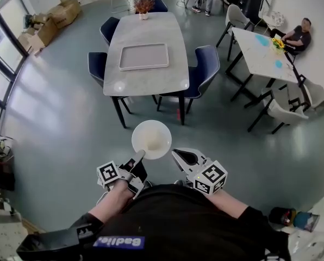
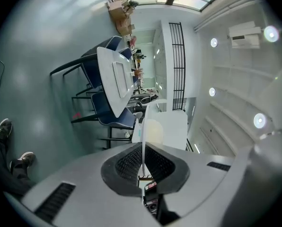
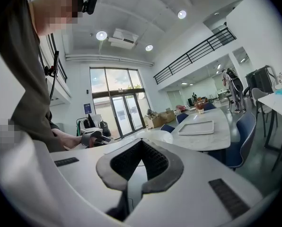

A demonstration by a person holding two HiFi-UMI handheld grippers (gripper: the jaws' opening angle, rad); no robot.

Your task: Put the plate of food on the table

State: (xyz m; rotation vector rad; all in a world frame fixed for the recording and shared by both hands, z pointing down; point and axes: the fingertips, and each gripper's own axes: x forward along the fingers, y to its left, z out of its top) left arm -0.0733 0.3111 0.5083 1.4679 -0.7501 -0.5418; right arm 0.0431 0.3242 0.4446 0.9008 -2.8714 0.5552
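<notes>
A white plate (image 1: 151, 139) with a pale bit of food in it hangs over the grey floor, just short of the marble table (image 1: 145, 78). My left gripper (image 1: 139, 156) is shut on the plate's near rim. In the left gripper view the plate (image 2: 144, 129) stands edge-on between the pads of the left gripper (image 2: 142, 161). My right gripper (image 1: 176, 154) sits just right of the plate, apart from it, jaws shut with nothing in them. In the right gripper view the right gripper (image 3: 140, 151) points past the plate's rim (image 3: 153, 135) toward the table (image 3: 205, 140).
An empty white tray (image 1: 143, 56) lies on the table, with a flower vase (image 1: 144, 7) at its far end. Blue chairs (image 1: 203, 69) ring the table. A second table (image 1: 262, 50) stands at right with a seated person (image 1: 298, 36). Cardboard boxes (image 1: 56, 16) are at far left.
</notes>
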